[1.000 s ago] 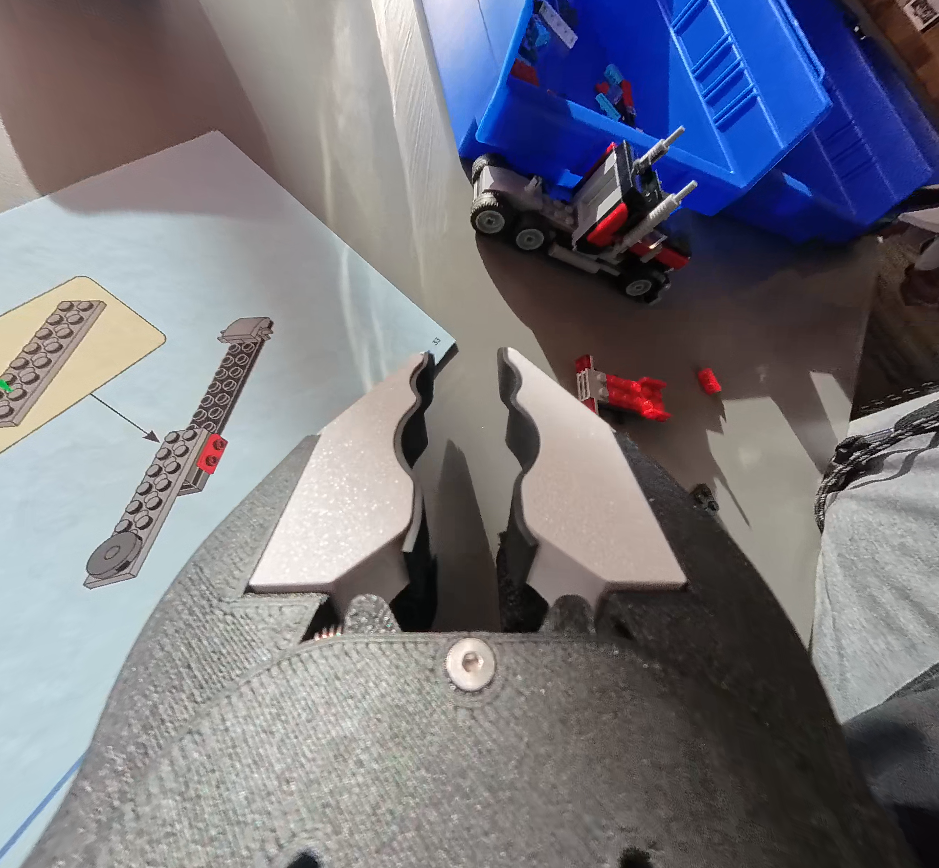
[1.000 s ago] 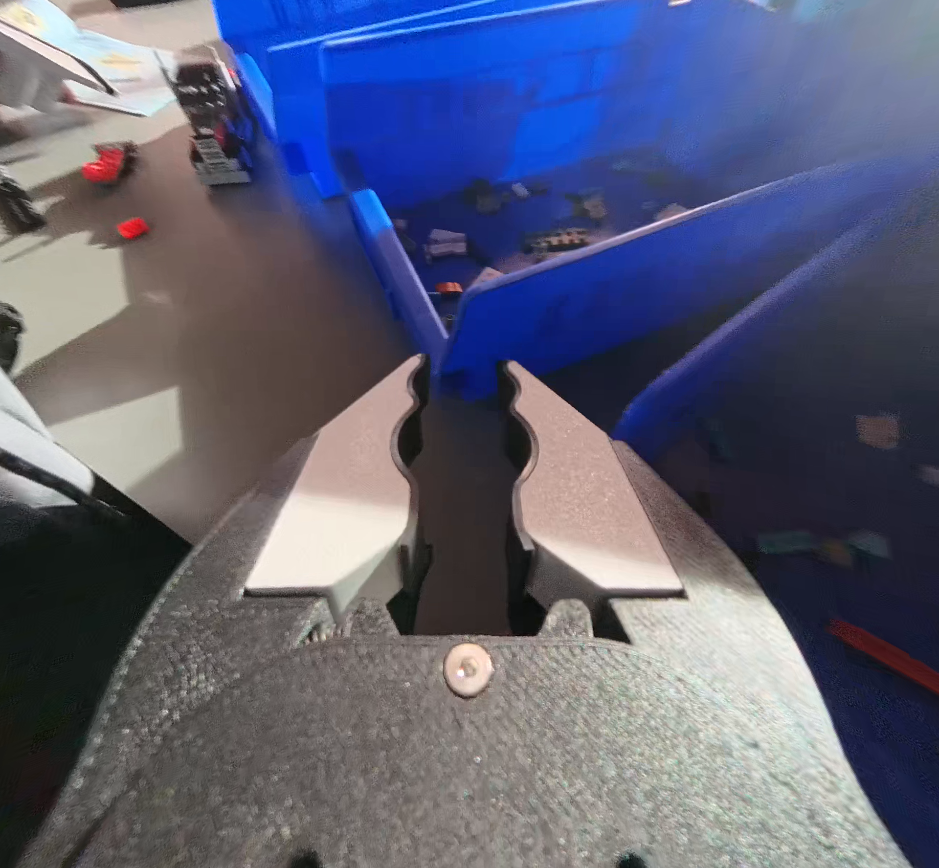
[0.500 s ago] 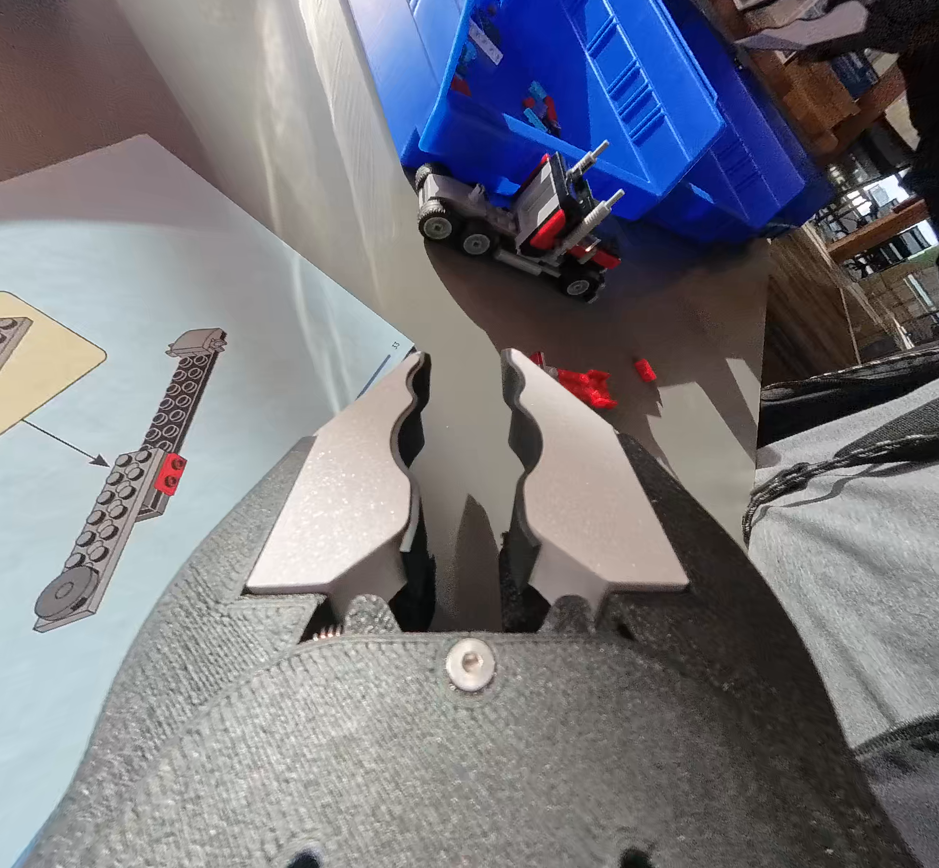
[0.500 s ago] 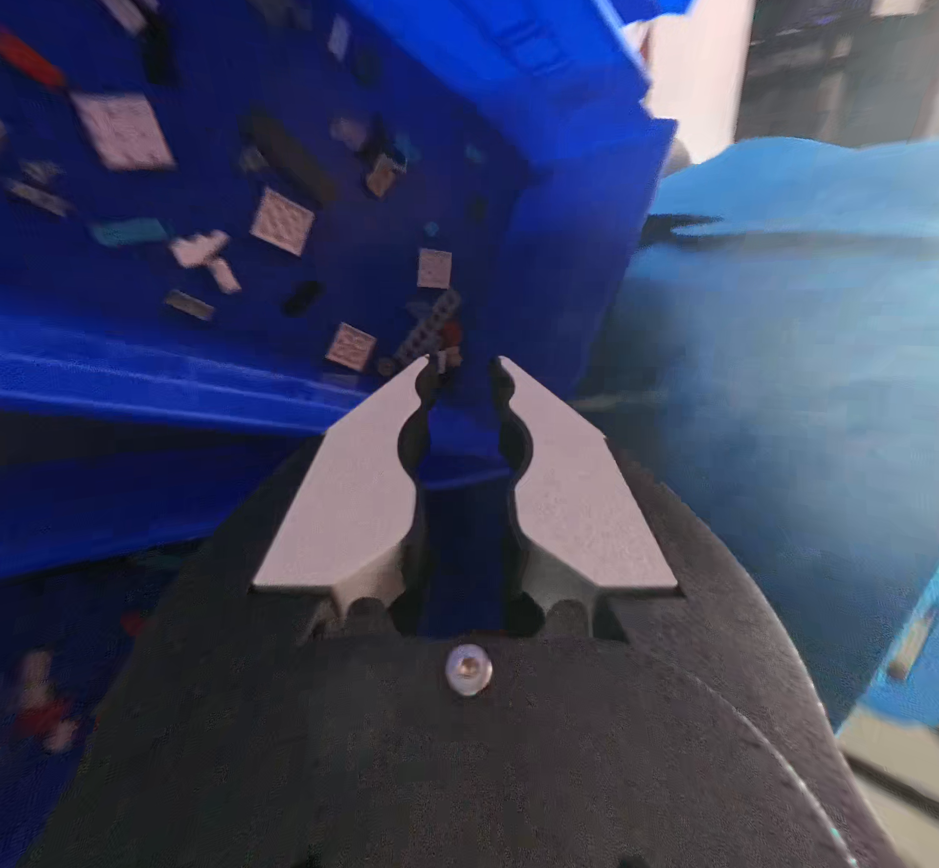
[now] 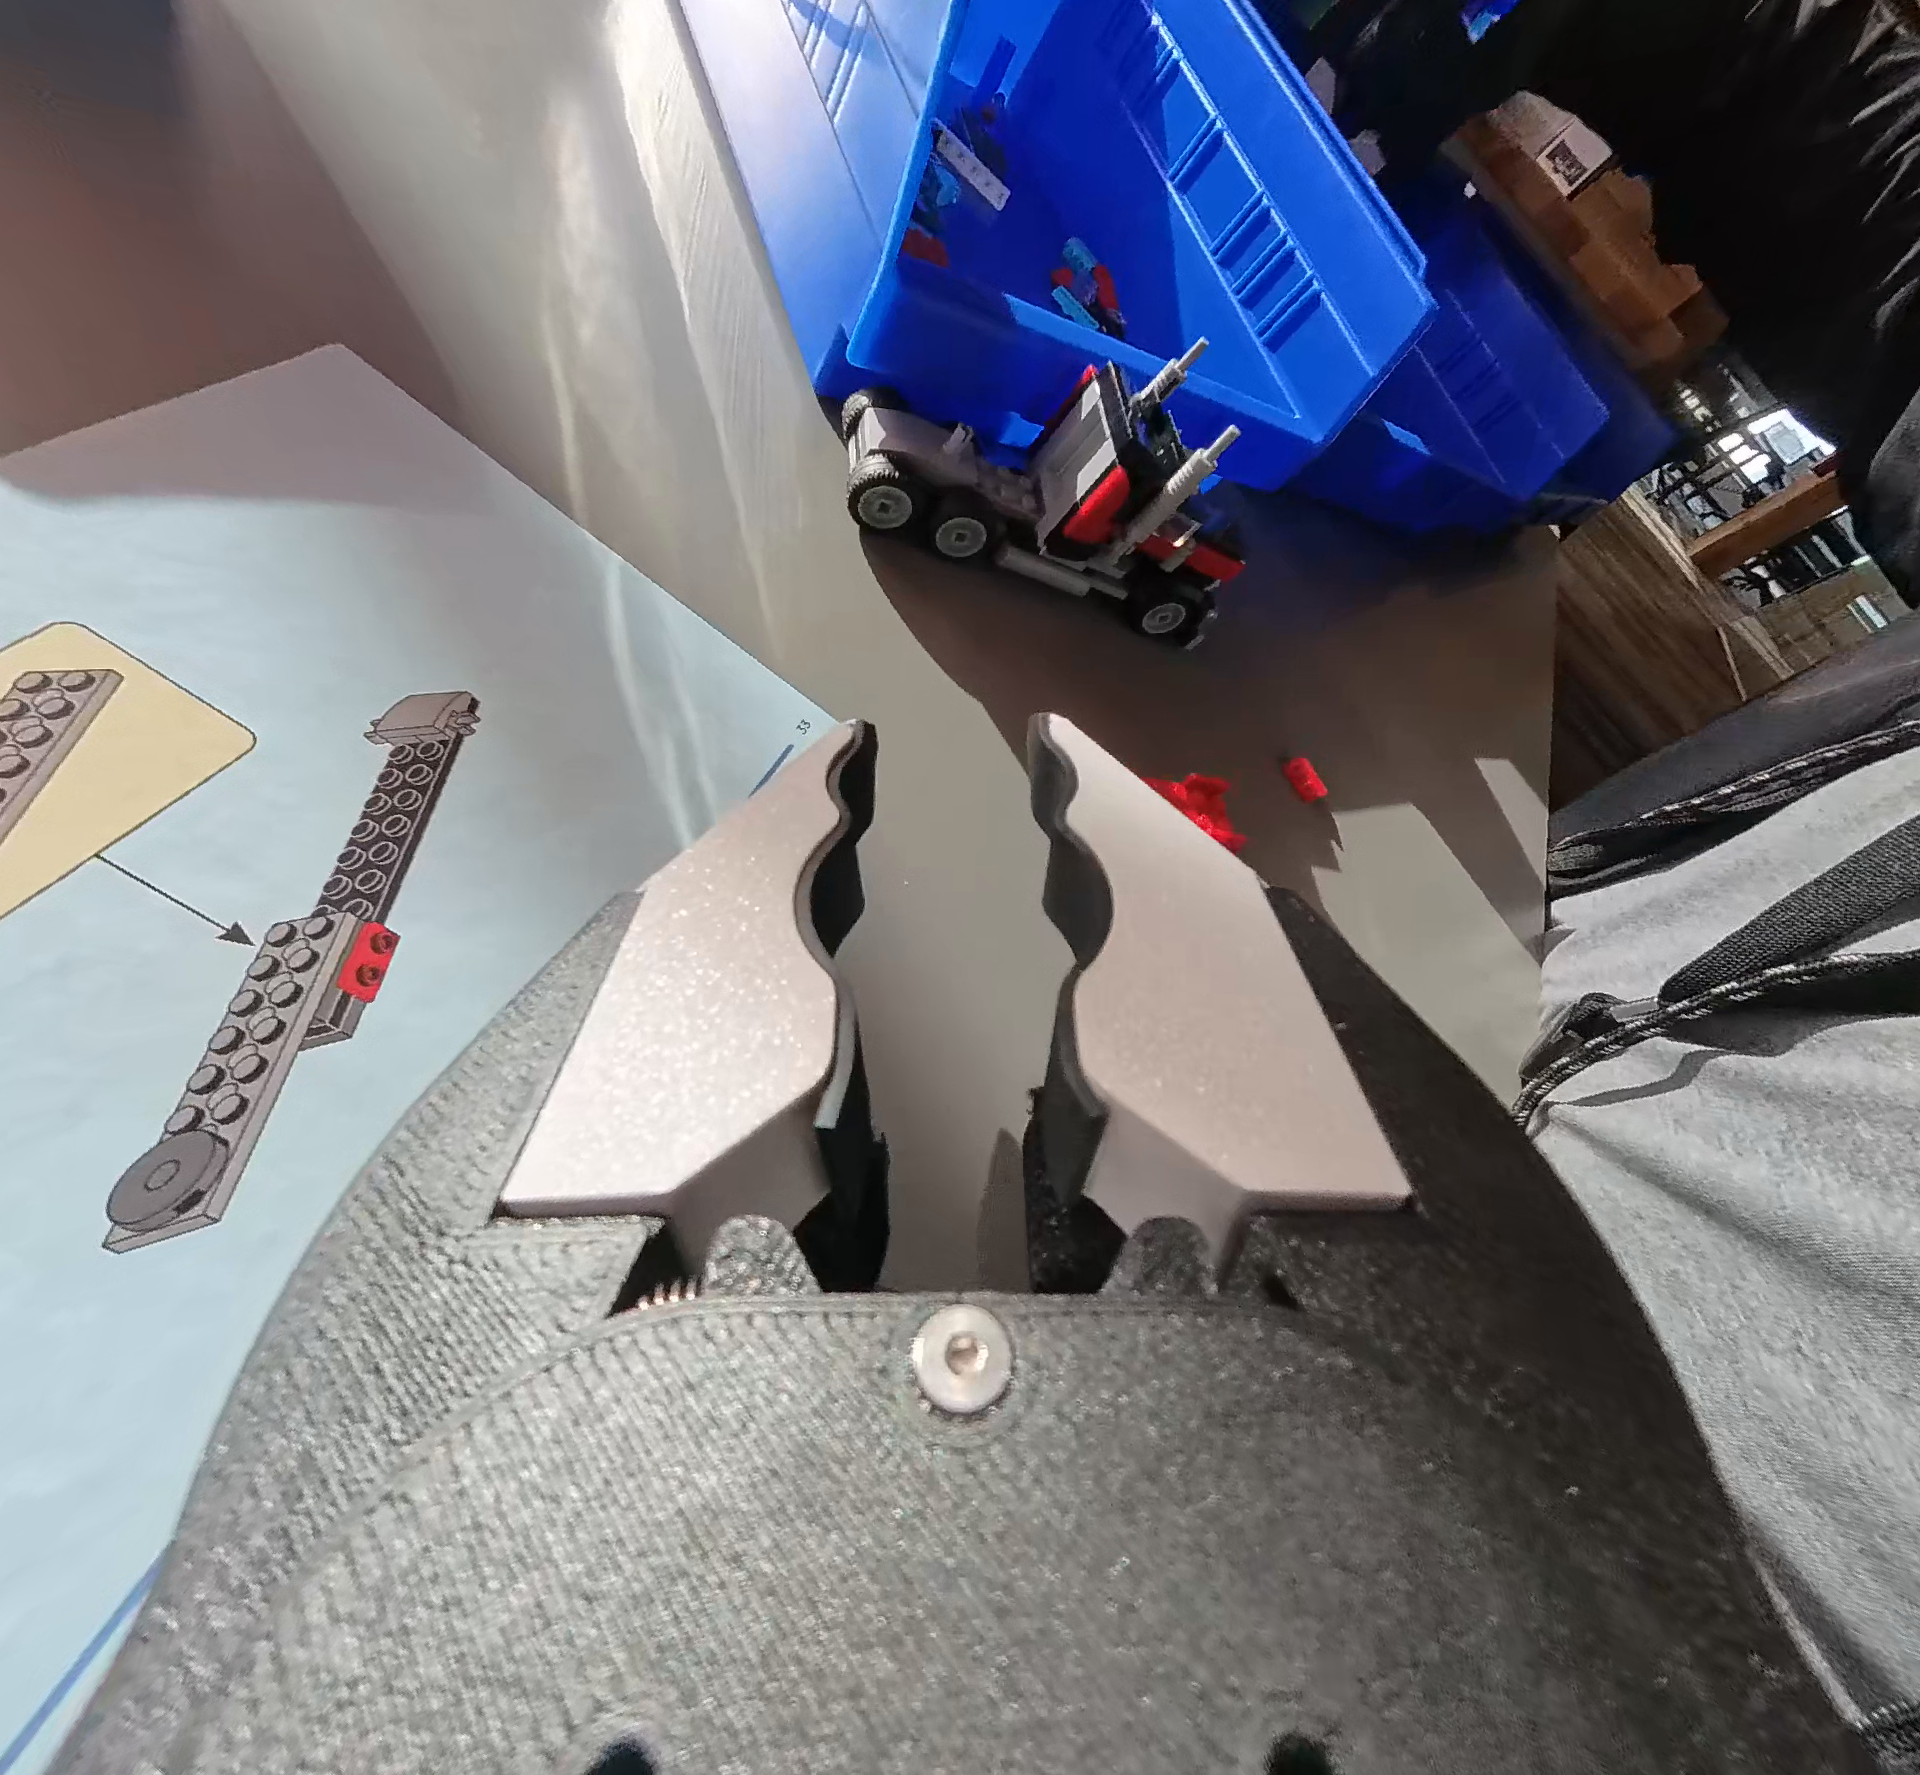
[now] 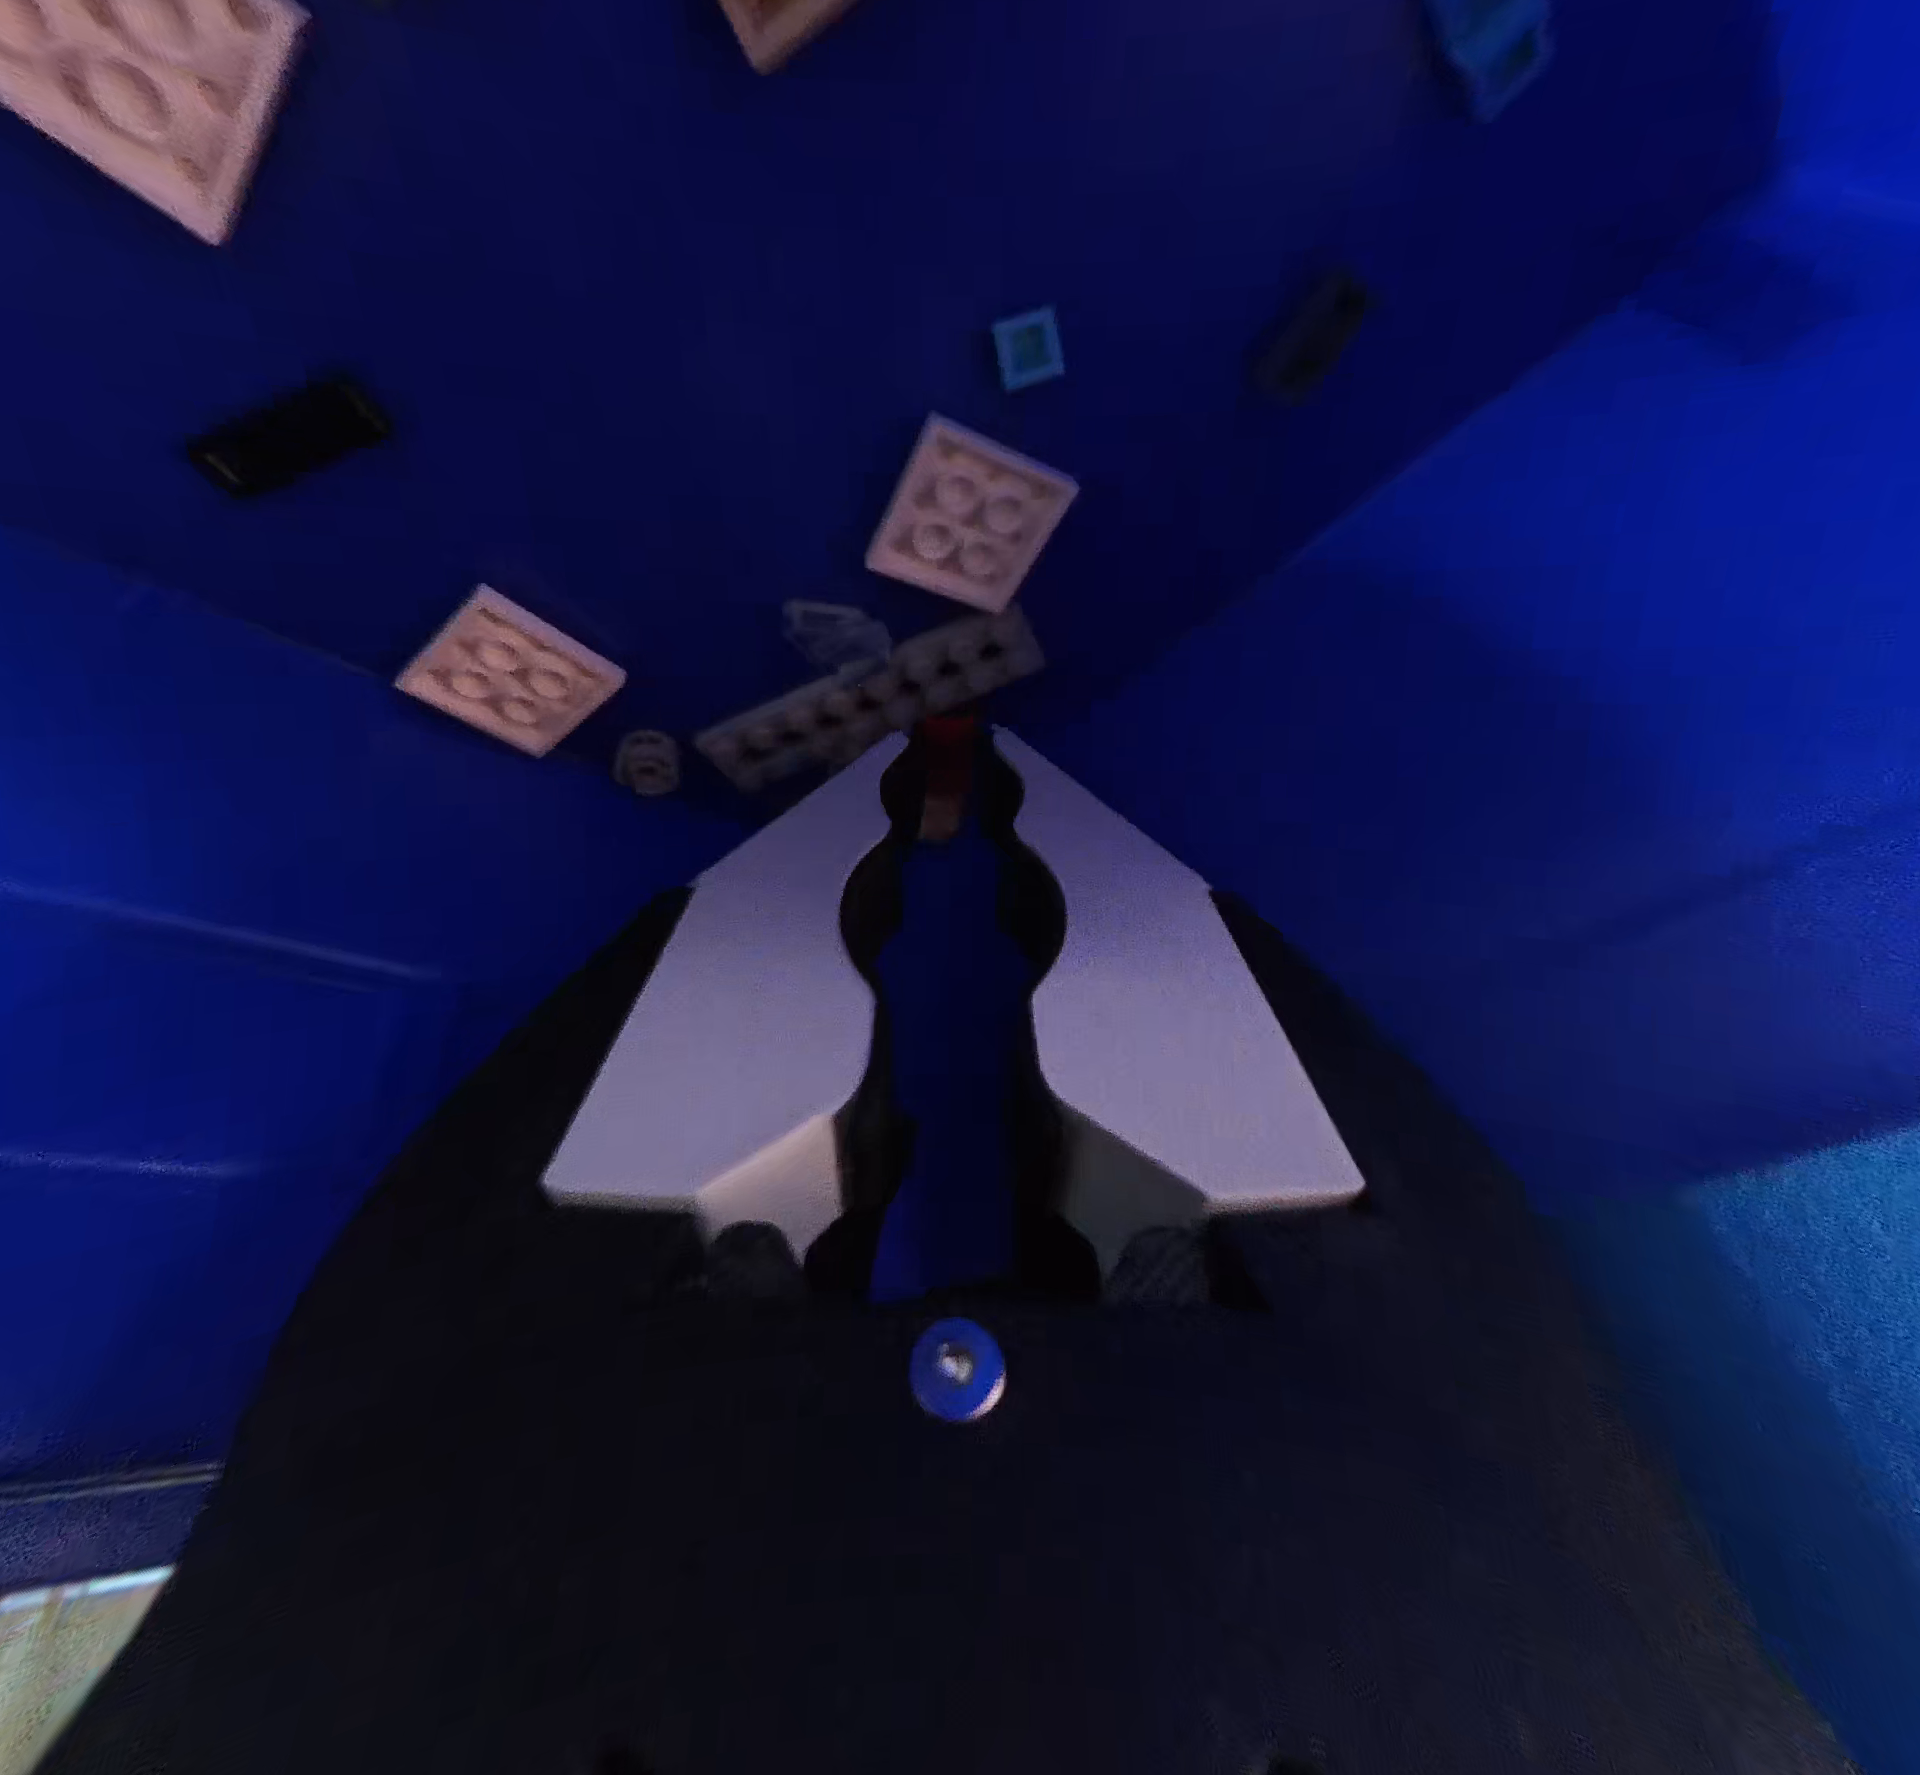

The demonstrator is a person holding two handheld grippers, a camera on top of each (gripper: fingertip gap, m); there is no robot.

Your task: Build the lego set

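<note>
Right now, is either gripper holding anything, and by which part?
Left gripper: nothing, jaws apart. Right gripper: tips nearly closed around a small red piece inside the blue bin; too blurred to confirm.

Deep blue plastic bins [image 5: 1226, 198] glow behind a black, red and grey brick truck [image 5: 1049, 504]. Loose bright red pieces [image 5: 1195, 800] dot the grey tabletop [image 5: 499, 198]. Pale blue instruction page [image 5: 312, 603], cream-yellow inset. Pale studded square plates [image 6: 971, 512] speckle the blue bin floor.

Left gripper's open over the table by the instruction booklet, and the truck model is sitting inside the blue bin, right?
Not quite. In the left wrist view the truck model stands on the table just outside the blue bin. The left gripper is open beside the instruction booklet.
</note>
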